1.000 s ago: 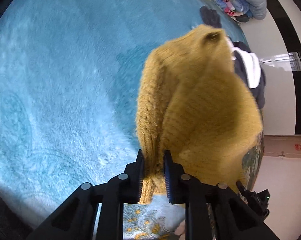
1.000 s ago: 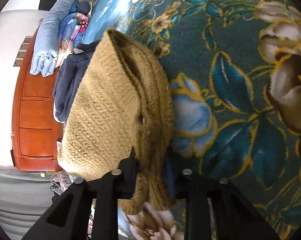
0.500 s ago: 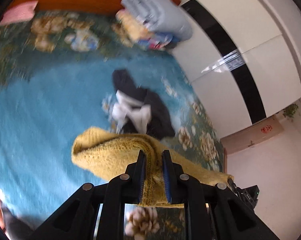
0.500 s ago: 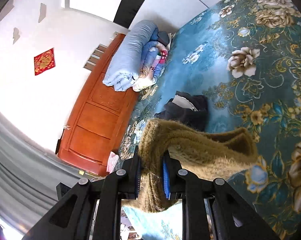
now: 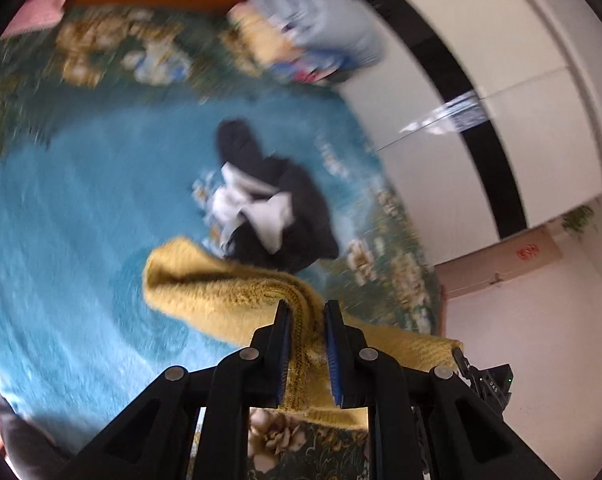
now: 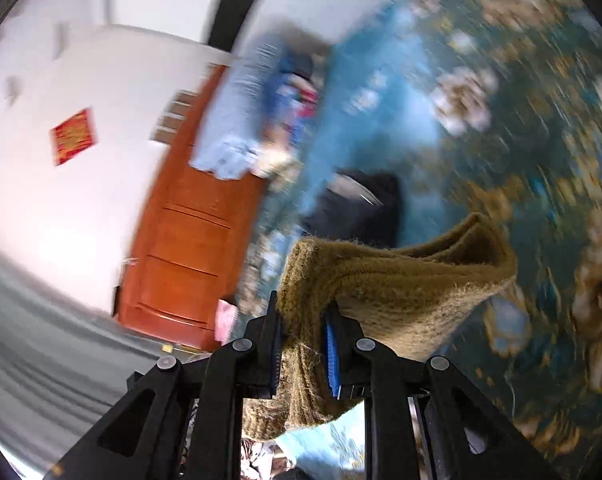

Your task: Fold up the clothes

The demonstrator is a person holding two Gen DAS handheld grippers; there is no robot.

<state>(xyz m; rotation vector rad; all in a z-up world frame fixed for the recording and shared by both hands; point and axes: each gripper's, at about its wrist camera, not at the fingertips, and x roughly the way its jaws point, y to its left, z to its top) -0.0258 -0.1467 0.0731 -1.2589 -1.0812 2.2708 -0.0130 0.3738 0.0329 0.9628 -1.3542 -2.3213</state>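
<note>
Up front in the left wrist view, the left gripper (image 5: pixel 305 312) pinches the yellow sweater (image 5: pixel 205 296) above the blue floral bedspread (image 5: pixel 61 220), near a dark garment (image 5: pixel 285 200). Right wrist view: the right gripper (image 6: pixel 301 320) likewise clamps the sweater's edge.

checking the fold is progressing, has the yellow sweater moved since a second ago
Yes. In the left wrist view the yellow sweater hung tall, hiding the dark garment; now it lies low and stretched out below that garment, which shows whole.
</note>
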